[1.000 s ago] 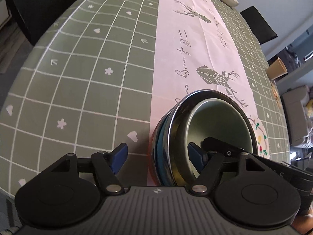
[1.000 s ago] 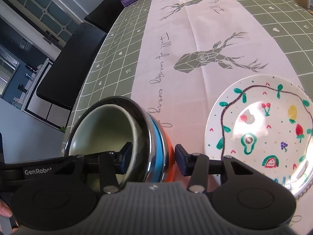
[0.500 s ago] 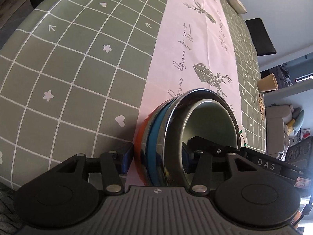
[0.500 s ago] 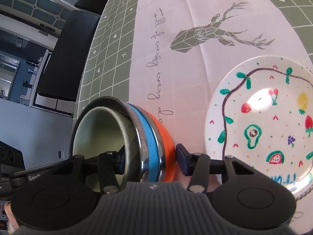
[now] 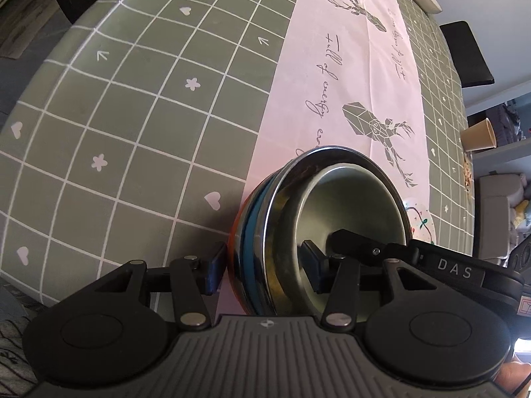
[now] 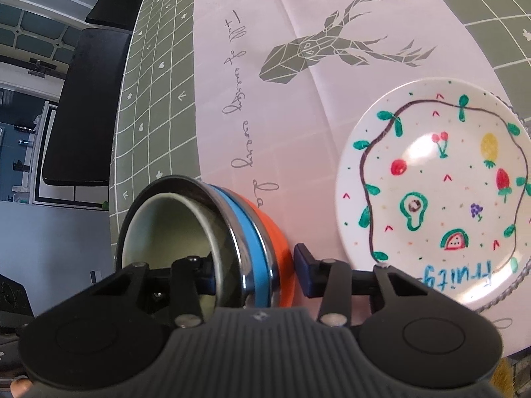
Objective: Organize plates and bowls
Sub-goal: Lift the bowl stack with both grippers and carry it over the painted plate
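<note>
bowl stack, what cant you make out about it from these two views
- Left wrist view: the bowl stack's base is hidden behind the left gripper.
- Right wrist view: the stack's underside is hidden behind the right gripper.
- Fruit plate: right rim cut off by the frame edge.

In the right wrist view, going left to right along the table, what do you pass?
Black chair → green checked tablecloth → nested bowls → pink runner → fruit-painted plate.
</note>
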### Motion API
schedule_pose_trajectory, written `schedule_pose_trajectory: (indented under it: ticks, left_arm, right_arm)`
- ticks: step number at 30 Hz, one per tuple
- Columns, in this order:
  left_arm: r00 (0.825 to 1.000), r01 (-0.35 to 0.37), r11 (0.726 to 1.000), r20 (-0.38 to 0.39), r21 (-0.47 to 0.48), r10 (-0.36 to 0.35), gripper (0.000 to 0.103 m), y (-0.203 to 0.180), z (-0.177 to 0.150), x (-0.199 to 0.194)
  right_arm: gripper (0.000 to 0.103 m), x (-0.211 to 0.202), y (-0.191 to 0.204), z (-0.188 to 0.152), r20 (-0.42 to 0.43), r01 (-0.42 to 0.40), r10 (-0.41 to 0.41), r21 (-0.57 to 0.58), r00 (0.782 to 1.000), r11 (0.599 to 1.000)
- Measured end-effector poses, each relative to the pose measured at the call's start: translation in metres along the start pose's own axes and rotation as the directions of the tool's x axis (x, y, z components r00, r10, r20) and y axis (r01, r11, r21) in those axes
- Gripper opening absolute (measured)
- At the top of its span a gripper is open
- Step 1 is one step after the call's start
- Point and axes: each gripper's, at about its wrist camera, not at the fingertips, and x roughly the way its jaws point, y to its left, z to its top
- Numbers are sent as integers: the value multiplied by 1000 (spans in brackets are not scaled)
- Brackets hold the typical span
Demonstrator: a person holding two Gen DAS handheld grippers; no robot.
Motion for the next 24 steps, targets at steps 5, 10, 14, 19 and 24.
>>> schedule_pose_trajectory:
  ticks: [5, 10, 14, 19, 24]
  left_arm:
    - [1000, -19, 999, 12, 31, 19, 55, -10, 2, -2]
    - [999, -18, 997, 39, 80, 15, 55, -22, 2, -4]
    - [998, -21, 994, 57, 106, 15, 55, -33, 1, -10]
    - [998, 10, 992, 56, 122, -17, 55, -47, 1, -16]
    - [997, 31, 986, 62, 166, -41, 55, -70, -1, -18]
  right_arm:
    - [40, -4, 3, -2, 36, 14, -13, -30, 999, 999]
    - [39, -13, -4, -2, 99, -14, 21, -63, 995, 998]
    - [39, -23, -8, -2, 127, -33, 42, -70, 991, 997]
    - [39, -44, -10, -1, 172, -26, 39, -79, 984, 997]
    - [39, -67, -19, 1, 216, -22, 35, -63, 976, 998]
